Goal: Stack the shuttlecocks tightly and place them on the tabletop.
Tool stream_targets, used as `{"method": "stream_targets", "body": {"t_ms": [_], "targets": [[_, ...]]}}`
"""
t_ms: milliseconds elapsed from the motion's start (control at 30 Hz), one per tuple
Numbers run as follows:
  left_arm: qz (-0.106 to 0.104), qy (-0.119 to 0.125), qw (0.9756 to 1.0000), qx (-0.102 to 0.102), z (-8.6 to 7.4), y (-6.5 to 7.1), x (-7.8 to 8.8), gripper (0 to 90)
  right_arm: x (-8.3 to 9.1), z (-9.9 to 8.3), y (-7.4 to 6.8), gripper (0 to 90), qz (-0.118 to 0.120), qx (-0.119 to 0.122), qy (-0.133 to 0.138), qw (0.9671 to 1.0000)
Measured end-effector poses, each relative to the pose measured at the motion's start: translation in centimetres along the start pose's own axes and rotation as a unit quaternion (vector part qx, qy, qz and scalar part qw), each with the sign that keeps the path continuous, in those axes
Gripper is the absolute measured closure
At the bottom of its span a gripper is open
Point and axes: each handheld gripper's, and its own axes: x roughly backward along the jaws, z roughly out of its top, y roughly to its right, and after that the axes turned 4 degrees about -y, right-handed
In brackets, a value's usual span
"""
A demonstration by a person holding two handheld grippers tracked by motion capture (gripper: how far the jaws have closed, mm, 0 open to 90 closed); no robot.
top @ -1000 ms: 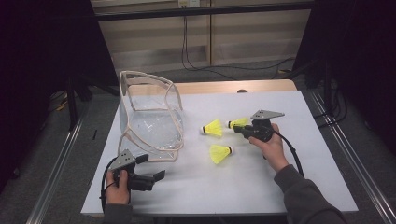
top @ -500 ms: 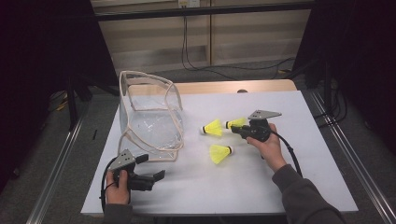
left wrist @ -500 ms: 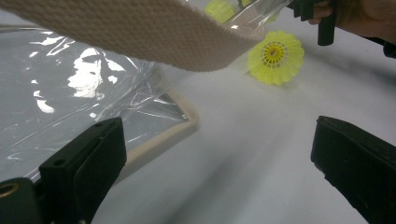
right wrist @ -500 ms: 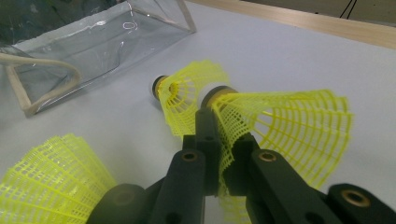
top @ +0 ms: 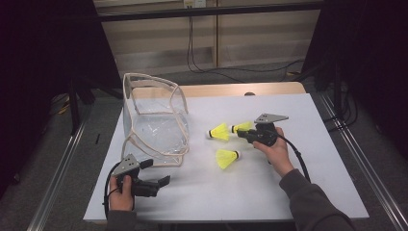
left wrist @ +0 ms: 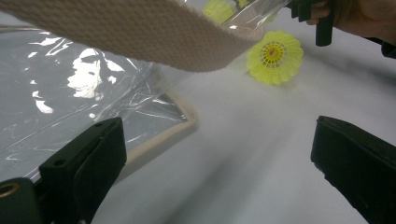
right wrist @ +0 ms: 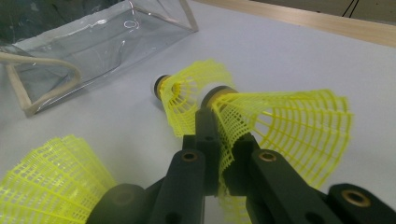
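Three yellow shuttlecocks are on the white table (top: 308,159). My right gripper (top: 242,133) (right wrist: 219,135) is shut on the mesh skirt of one shuttlecock (top: 243,126) (right wrist: 285,121), held just above the surface. A second shuttlecock (top: 219,131) (right wrist: 187,95) lies right beyond it, and a third (top: 227,158) (right wrist: 51,182) (left wrist: 274,56) lies nearer the person. My left gripper (top: 162,182) (left wrist: 217,140) rests near the front left edge, open, with nothing between its jaws, beside the clear bag (top: 154,127) (left wrist: 70,93).
The clear plastic bag with beige webbing straps (left wrist: 140,32) (right wrist: 93,46) stands open on the table's left half. A bare wooden strip (top: 231,89) runs along the table's far edge. Metal rails flank both sides.
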Motion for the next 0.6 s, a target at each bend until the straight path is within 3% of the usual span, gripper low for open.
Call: {"method": "stream_targets", "body": {"t_ms": [600], "targets": [[-0.002,-0.002,1.0,-0.001,-0.03,-0.06,-0.05,3.5,-0.39,0.43,-0.24,87.0,0.002,0.004,-0.002,1.0]]}}
